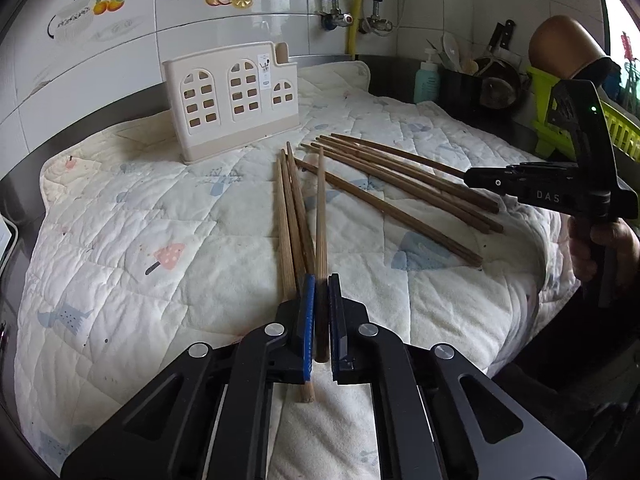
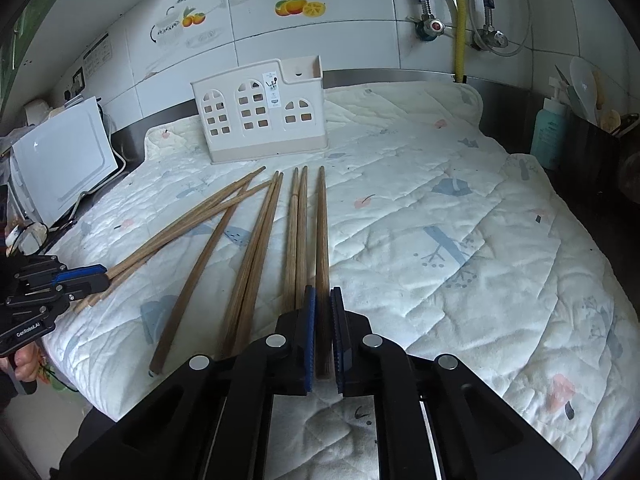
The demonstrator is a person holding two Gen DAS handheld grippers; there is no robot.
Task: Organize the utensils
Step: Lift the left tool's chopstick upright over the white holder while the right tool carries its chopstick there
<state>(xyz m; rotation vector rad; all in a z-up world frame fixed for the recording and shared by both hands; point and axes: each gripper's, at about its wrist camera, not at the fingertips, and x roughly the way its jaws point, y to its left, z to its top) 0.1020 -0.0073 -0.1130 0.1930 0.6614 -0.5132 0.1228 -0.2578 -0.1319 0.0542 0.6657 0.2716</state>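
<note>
Each claw, left [image 1: 319, 280] and right [image 2: 323, 292], is clamped on one chopstick [image 1: 321, 216] [image 2: 322, 240]; the holder [image 2: 260, 110] stands upper centre.

Home kitchen. White glazed wall tiles with fruit and cookware decals [image 2: 296, 6]; yellow gas pipe [image 2: 460, 20] with valves; stainless steel countertop edge [image 2: 400, 76]; teal pump soap bottle [image 2: 550, 136]; black pot holding ladles and spatulas [image 1: 460, 88]; green plastic dish rack [image 1: 624, 132].

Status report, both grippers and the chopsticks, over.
Left gripper shut on chopstick. Right gripper shut on another. Holder upright, path unobstructed.
</note>
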